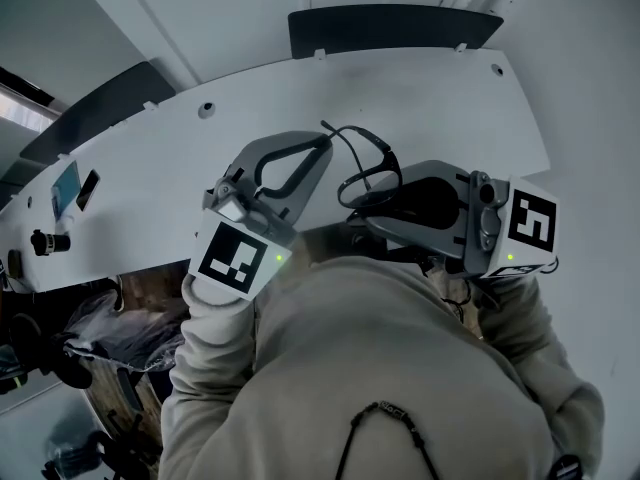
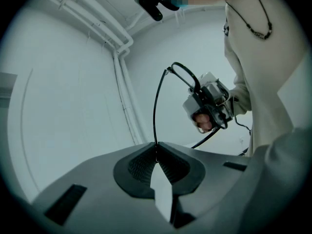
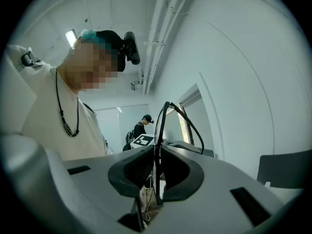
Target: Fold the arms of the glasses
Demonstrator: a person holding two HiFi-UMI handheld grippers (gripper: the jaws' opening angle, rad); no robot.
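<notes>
Thin, black, wire-framed glasses [image 1: 388, 156] are held in the air close to the person's chest. The left gripper [image 1: 322, 146] is pressed together on the tip of one slim arm [image 2: 156, 111], which arches up from the jaws towards the frame. The frame's edge is pinched by the right gripper [image 1: 352, 200]. A white table [image 1: 430, 88] is seen beyond the glasses.
</notes>
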